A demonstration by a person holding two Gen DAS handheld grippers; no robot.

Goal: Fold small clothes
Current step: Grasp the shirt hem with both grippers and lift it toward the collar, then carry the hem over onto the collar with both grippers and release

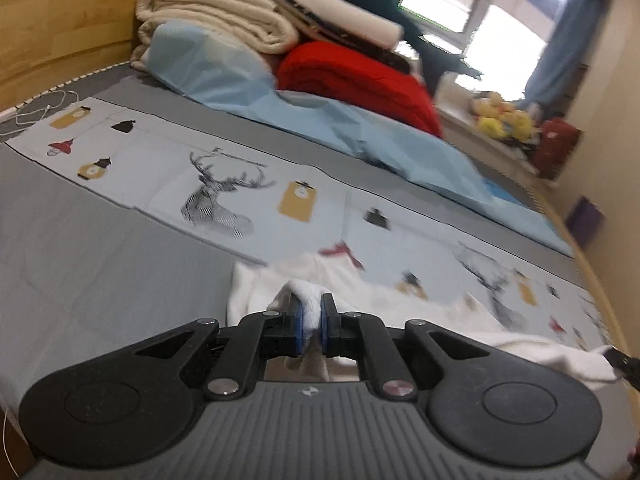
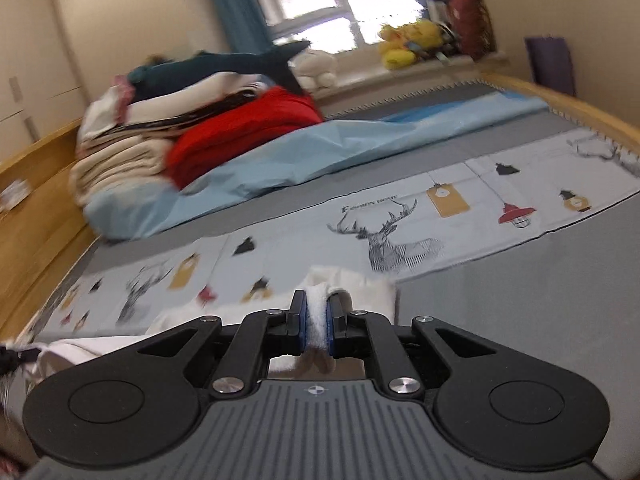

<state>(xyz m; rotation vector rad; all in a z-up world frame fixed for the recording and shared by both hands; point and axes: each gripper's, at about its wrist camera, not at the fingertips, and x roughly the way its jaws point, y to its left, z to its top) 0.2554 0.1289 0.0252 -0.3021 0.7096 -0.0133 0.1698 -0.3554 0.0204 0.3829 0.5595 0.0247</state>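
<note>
Right, both tongs are clamped on the white garment, left gripper and right gripper each pinching an edge above the bed, probably mid-fold, so next carry it forward evenly.

Ahead of you the grey bed lies flat and open, with only the printed strip of cloth lying flush across it; a hand could pass over both. Beyond it the rumpled blue sheet rises in a low ridge. At the far end, the stack of folded blankets and the red blanket block the way. The wooden bed frame walls the side.
</note>
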